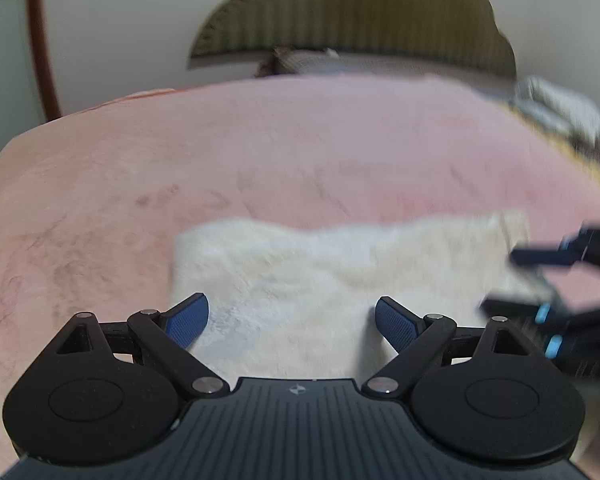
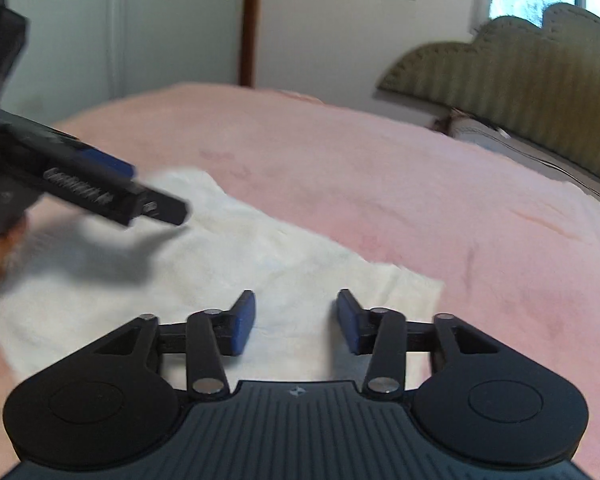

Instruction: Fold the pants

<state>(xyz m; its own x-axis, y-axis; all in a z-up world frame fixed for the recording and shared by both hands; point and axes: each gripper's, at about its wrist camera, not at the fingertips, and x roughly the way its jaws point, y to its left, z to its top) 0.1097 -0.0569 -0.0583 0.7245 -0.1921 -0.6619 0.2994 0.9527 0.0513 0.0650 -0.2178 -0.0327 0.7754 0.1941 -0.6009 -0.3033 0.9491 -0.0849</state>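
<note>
The white fleecy pants (image 1: 320, 280) lie folded into a flat rectangle on the pink bed cover (image 1: 260, 152). My left gripper (image 1: 292, 320) is open and empty, just above the near part of the pants. My right gripper (image 2: 296, 320) is open and empty above the right part of the pants (image 2: 236, 256). The right gripper also shows at the right edge of the left wrist view (image 1: 548, 280), over the pants' right end. The left gripper shows at the left of the right wrist view (image 2: 148, 204), above the pants. Both views are blurred by motion.
The pink bed cover (image 2: 420, 184) spreads all around the pants. An olive scalloped headboard (image 1: 356, 20) and a pillow (image 1: 380, 62) stand at the far end. A bundle of cloth (image 1: 556, 112) lies at the far right. A wooden post (image 2: 250, 20) stands by the wall.
</note>
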